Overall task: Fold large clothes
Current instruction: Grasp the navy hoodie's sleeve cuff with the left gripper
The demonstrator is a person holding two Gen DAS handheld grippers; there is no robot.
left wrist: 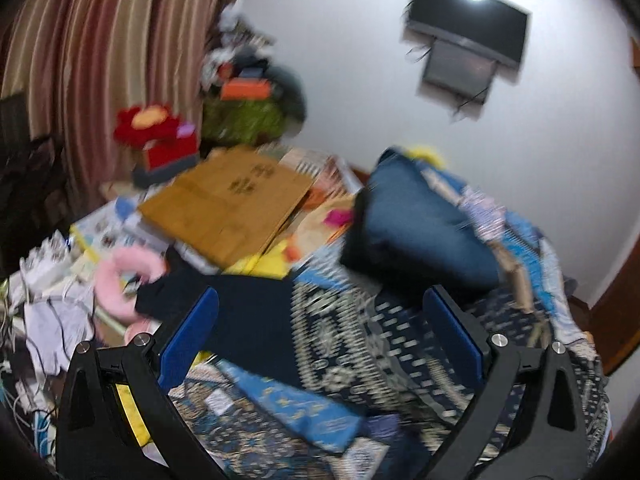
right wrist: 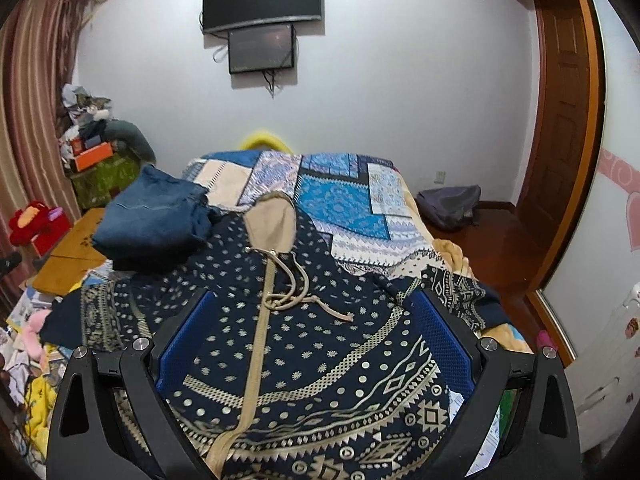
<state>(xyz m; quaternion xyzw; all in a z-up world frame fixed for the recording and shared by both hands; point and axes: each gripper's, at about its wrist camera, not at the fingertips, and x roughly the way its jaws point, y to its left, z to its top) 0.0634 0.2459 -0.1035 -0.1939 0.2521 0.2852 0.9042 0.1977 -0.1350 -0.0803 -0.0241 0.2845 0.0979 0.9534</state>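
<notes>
A navy hooded garment (right wrist: 304,344) with beige dots and geometric bands lies spread on the bed, its beige-lined hood (right wrist: 272,220) and drawstrings pointing away from me. My right gripper (right wrist: 316,296) hovers open over its middle, nothing between the blue pads. In the blurred left wrist view, the same garment (left wrist: 360,332) shows with a plain dark sleeve (left wrist: 240,312) stretching left. My left gripper (left wrist: 320,296) is open above it. Folded blue jeans (right wrist: 152,216) rest at the garment's upper left, seen too as jeans (left wrist: 420,224).
A patchwork blue quilt (right wrist: 344,200) covers the bed. Left of the bed are a wooden board (left wrist: 228,200), books, a pink plush item (left wrist: 116,280), cables and red boxes. A grey bag (right wrist: 448,200) lies on the wooden floor at right. Screens (right wrist: 262,20) hang on the far wall.
</notes>
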